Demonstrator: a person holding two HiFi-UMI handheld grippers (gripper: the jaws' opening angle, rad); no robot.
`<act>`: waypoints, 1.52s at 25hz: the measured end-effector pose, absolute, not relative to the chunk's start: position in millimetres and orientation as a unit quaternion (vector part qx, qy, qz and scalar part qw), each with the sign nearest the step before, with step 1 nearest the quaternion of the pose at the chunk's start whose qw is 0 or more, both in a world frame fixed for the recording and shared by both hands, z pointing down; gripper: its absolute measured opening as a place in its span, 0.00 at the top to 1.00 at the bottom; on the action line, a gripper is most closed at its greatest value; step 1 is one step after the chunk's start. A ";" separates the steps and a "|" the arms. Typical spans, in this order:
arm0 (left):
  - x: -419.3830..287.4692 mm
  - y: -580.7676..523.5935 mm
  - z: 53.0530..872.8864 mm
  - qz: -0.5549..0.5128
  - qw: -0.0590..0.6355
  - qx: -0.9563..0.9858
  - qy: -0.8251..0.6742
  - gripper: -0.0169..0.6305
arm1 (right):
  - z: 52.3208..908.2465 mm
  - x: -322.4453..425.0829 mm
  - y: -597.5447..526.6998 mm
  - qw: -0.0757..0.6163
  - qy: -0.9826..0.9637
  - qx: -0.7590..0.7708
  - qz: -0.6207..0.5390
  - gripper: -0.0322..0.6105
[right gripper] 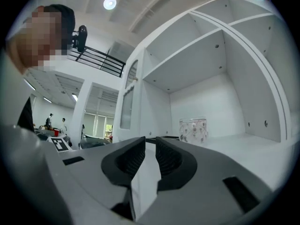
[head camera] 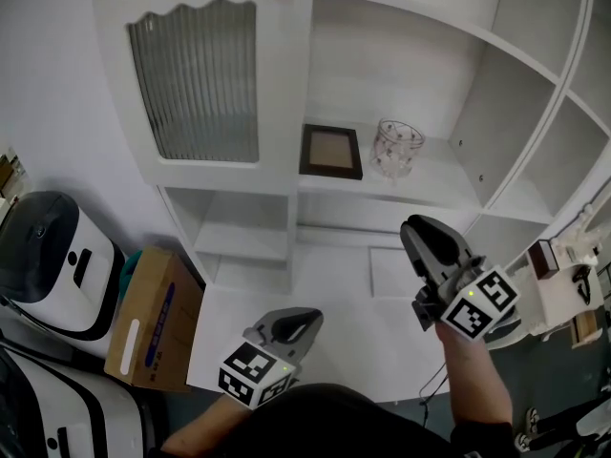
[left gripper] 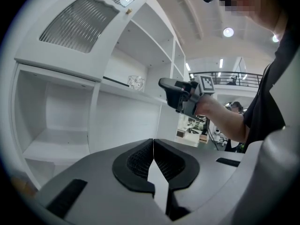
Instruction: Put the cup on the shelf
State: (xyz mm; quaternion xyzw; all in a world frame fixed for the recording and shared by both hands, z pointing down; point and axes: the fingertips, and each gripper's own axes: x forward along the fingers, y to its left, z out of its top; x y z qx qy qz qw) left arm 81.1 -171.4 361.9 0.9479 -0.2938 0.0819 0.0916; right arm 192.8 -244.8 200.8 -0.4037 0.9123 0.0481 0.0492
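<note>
Readable text: none in any view.
Left gripper [head camera: 304, 321], cube [head camera: 250, 370]: black-and-white square marker patterns on its faces, with no letters or digits. One face also shows in the right gripper view.
Right gripper [head camera: 415, 229], cube [head camera: 480, 303]: the same kind of square markers, with no letters or digits. One face also shows in the left gripper view.
Cardboard box [head camera: 153, 318]: a blue band of print and a white strip label on its top flap, both too small to read.
White sheet [left gripper: 187, 128] in the background of the left gripper view: dark marks, too blurred to read.
</note>
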 end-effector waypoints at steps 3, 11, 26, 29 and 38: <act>79.3 -171.6 360.7 0.078 0.089 0.946 -0.301 0.95 | 213.8 179.1 -224.3 0.076 0.922 -0.377 0.033 0.90; 78.3 -176.9 367.0 0.055 0.098 0.939 -0.326 0.95 | 256.8 157.8 -180.8 0.089 0.939 -0.330 0.031 0.90; 60.3 -172.2 368.5 0.048 0.063 0.930 -0.359 0.95 | 348.6 158.9 -131.7 0.055 0.946 -0.319 -0.025 0.92; 58.0 -170.6 375.3 0.051 0.072 0.927 -0.364 0.95 | 363.5 164.6 -134.7 0.053 0.939 -0.334 -0.066 0.92; 60.7 -169.7 383.5 0.060 0.080 0.926 -0.364 0.95 | 369.6 172.3 -144.0 0.047 0.934 -0.350 -0.064 0.93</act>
